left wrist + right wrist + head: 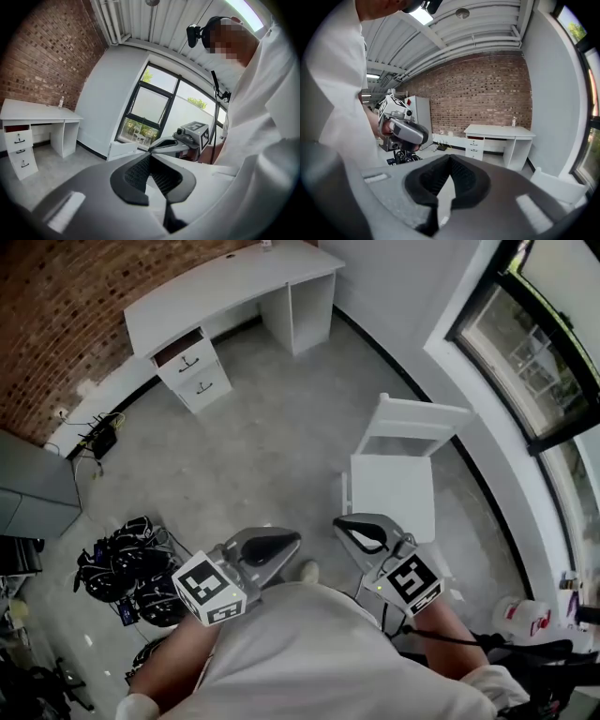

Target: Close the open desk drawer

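A white desk [225, 282] stands against the brick wall across the room. Its drawer stack is at the left end, and the top drawer [185, 354] is pulled out a little, showing a dark gap. The desk [499, 131] and that drawer [474, 139] also show far off in the right gripper view, and the drawer [18, 137] at the left edge of the left gripper view. My left gripper [291, 542] and right gripper [345, 524] are held close to the person's body, far from the desk. Both are shut with nothing between the jaws.
A white chair [398, 474] stands just ahead on the right, near the window wall [553, 352]. Black bags and helmets [127, 573] lie on the floor at the left. A grey cabinet [33, 488] and cables [98, 439] sit by the brick wall. Grey floor stretches toward the desk.
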